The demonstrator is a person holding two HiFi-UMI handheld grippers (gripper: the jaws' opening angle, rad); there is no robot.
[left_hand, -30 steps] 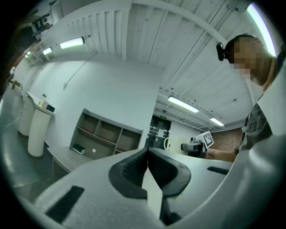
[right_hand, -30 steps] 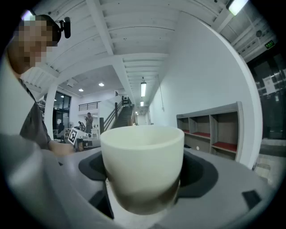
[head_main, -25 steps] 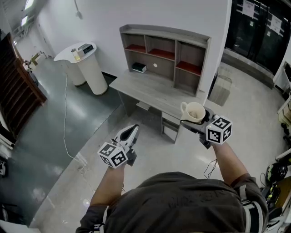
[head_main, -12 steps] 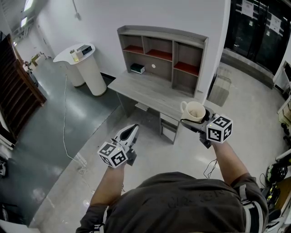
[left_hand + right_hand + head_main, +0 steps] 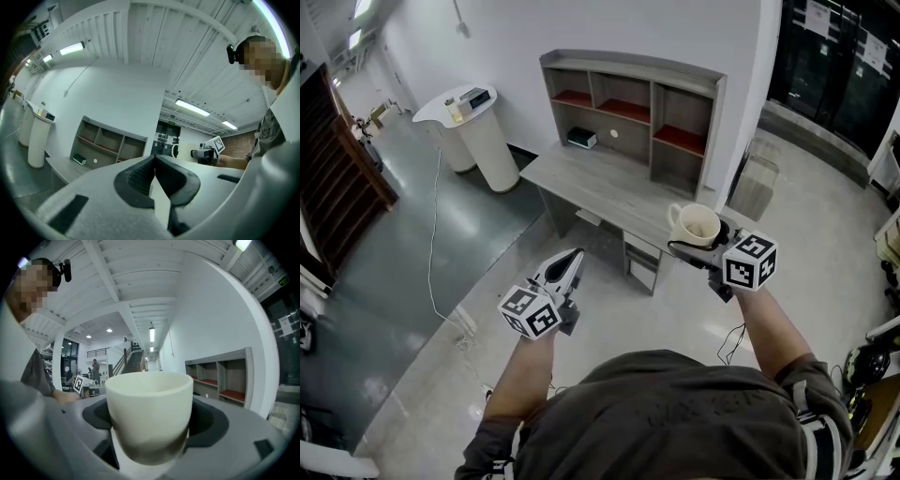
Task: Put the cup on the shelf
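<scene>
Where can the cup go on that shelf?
The three red boards of the grey wooden shelf unit look bare, as does the grey desktop in front. Only the lower-left bay is busier: a small dark box sits there.

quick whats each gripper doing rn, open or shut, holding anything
left gripper: closed, jaws together, nothing between them.
right gripper: closed on the cream cup, which it holds upright.
</scene>
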